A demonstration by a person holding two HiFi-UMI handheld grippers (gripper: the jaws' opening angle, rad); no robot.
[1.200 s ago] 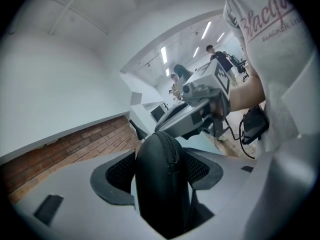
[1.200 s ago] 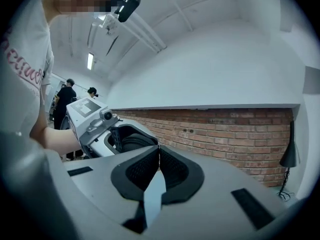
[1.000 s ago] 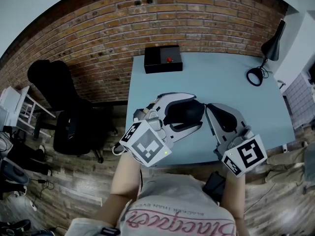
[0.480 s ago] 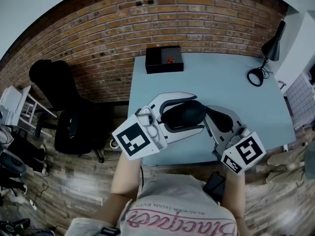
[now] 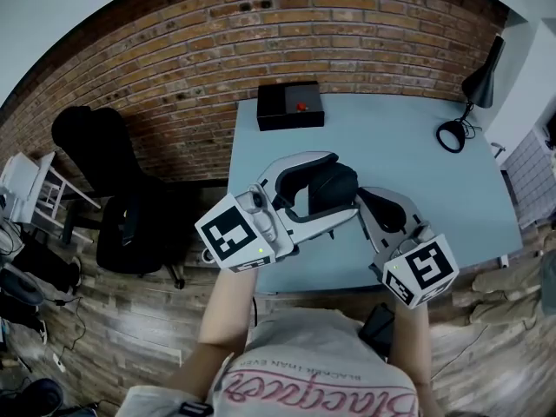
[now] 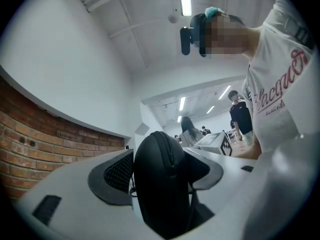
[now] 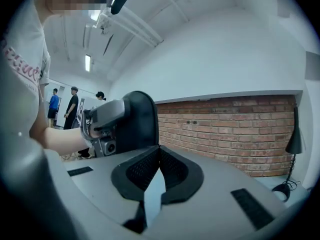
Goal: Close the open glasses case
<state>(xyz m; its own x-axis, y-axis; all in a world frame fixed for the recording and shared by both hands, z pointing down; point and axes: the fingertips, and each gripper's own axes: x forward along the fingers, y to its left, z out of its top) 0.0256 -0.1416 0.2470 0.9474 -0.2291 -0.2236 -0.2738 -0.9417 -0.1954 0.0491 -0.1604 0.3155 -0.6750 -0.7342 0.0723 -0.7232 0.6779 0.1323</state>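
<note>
The black glasses case (image 6: 161,184) is clamped between the pads of the left claw (image 5: 343,183). It is held over the near part of the blue counter (image 5: 391,137) and seems to be lifted off it. The two halves look brought together, with the zip seam running over the upper edge. Whether the zip is fully drawn cannot be told, so only that check and setting the case down are judged to remain. The case is turned on edge, and its long axis is judged to lie roughly along the claw, toward the far right. The right claw (image 7: 158,151) is pressed together on nothing, just right of the case.
</note>
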